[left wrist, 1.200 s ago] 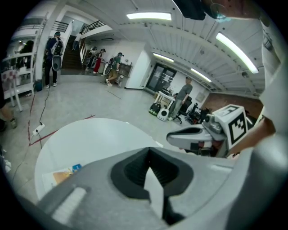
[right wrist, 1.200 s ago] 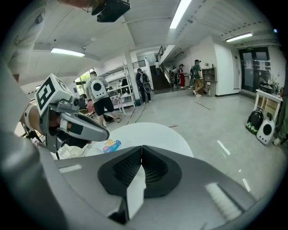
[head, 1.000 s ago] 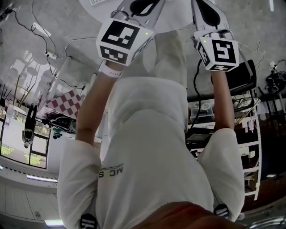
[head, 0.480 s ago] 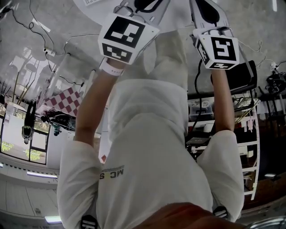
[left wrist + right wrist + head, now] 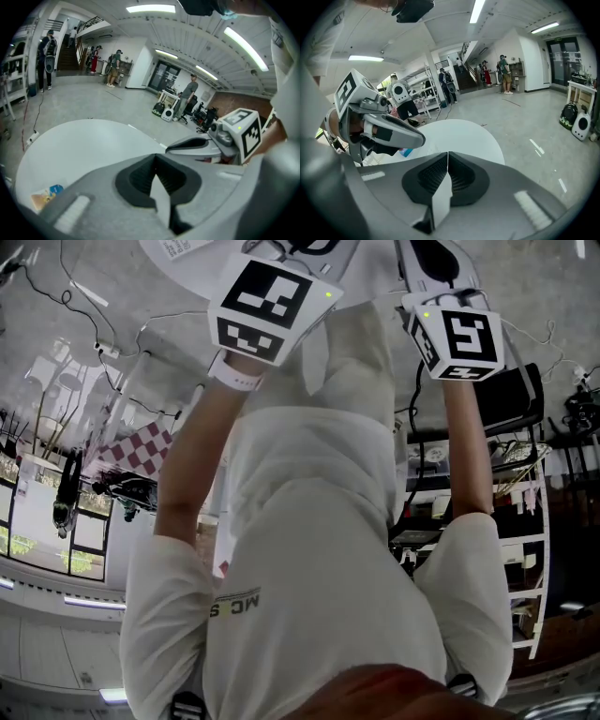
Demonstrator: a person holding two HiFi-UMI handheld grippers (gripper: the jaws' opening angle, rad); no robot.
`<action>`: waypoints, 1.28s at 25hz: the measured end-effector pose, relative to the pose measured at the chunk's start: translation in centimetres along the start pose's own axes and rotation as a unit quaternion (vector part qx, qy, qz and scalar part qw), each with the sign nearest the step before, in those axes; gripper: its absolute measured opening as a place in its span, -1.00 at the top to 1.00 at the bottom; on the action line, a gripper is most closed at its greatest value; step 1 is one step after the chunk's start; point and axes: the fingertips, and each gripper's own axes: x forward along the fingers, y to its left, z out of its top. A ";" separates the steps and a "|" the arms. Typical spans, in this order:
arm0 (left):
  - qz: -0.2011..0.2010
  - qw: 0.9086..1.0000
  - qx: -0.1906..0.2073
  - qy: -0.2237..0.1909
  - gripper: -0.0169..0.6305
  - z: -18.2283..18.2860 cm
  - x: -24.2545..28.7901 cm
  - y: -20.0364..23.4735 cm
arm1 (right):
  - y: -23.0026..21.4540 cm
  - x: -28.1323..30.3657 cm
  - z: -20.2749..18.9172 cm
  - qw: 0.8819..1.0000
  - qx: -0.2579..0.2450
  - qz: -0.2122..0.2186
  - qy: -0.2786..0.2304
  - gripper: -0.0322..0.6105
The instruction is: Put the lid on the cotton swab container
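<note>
- The left gripper (image 5: 155, 163) is pointing over the round white table (image 5: 79, 145), its jaws pressing together on nothing.
- The right gripper (image 5: 448, 159), just right of it, is likewise pinching nothing.
- No view is showing where the cotton swab container is.

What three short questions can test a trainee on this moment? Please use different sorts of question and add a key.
1. True or false: the left claw holds a lid between its jaws.
2. Choose one. The right claw is: A) wide open; B) shut with nothing in it; C) shut on a cotton swab container.
3. Fill the gap: the round white surface in front of both claws is a ____.

Key
1. False: its jaws are together and nothing is between them.
2. B.
3. table
</note>
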 end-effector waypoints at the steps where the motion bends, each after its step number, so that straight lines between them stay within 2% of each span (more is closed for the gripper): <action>1: 0.000 1.000 0.000 0.002 0.95 0.0 0.3 -0.1 | -0.2 0.0 0.1 1.000 0.001 0.000 -0.001 0.90; 9: 0.003 1.000 0.004 0.022 0.95 -0.8 2.3 0.2 | -1.1 0.4 0.1 1.000 0.004 0.008 -0.002 0.90; 13: -0.015 1.000 -0.003 0.018 0.96 -0.6 3.3 -0.4 | -1.0 0.4 -0.3 1.000 0.006 0.015 0.000 0.90; 17: -0.002 0.998 0.058 0.010 0.96 -0.2 4.1 -0.9 | -1.4 0.1 -0.1 1.000 0.017 0.010 -0.004 0.90; 18: 0.001 0.998 0.062 0.010 0.96 -0.1 4.1 -0.9 | -1.5 0.1 -0.1 1.000 0.019 0.009 -0.005 0.90; 26: 0.008 0.999 0.034 0.005 0.96 0.0 3.9 -0.8 | -1.7 -0.9 -0.4 1.000 0.024 -0.002 -0.011 0.90; 32: 0.002 1.000 -0.009 -0.006 0.96 0.0 3.0 -0.3 | -0.7 -1.9 -0.3 0.999 0.036 -0.010 -0.024 0.90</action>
